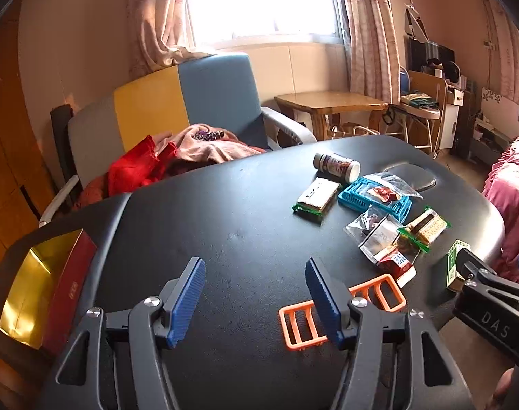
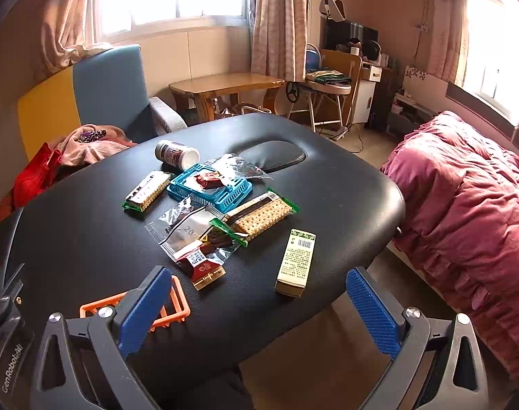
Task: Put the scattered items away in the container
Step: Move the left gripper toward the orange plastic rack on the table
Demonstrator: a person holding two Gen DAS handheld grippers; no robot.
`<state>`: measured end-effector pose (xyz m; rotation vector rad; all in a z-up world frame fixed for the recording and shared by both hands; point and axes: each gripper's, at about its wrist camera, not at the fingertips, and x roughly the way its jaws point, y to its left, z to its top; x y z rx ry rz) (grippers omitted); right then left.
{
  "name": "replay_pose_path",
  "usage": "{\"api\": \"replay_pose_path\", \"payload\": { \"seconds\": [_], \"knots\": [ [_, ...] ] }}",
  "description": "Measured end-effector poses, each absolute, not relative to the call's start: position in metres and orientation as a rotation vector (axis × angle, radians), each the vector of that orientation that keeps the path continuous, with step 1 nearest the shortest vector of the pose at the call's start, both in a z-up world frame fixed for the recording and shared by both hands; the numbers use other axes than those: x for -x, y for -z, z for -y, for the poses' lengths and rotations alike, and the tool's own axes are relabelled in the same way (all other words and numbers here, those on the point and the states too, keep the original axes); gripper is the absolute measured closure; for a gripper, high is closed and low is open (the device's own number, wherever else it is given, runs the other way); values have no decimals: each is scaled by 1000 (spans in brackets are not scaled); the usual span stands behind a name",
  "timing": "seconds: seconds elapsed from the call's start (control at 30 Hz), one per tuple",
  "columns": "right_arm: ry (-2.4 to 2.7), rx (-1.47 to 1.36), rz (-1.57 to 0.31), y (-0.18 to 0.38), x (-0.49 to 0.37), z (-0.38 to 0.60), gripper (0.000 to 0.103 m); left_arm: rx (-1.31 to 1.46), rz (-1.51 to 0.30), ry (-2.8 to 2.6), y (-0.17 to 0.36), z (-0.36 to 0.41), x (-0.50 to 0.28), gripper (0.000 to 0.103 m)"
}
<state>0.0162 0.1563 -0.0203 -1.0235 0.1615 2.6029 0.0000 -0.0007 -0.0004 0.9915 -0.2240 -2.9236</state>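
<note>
On the black padded desk [image 2: 327,184], the blue slotted plastic basket [image 2: 240,194] holds one clear-bagged red snack [image 2: 209,180]; the orange plastic basket [image 1: 295,321] nearer sits bare. Left tongs [image 1: 256,299] and right tongs [image 2: 256,314] both gape wide, holding nothing.

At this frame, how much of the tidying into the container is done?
Barely begun. One red snack packet already lies in the blue basket. Nothing is in hand: left gripper and right gripper are both open and empty. Still loose on the black table: the bottle, two cracker packs, clear bags, the green-topped box and the orange basket.
</note>
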Motion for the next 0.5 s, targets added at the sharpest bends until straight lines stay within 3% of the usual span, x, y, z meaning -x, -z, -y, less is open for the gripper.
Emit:
{"api": "replay_pose_path", "payload": {
  "seconds": [0.5],
  "knots": [
    [-2607,1071,-173,37,-23,-170,0,-1147,165,2917,30,41,-1,40]
  ]
}}
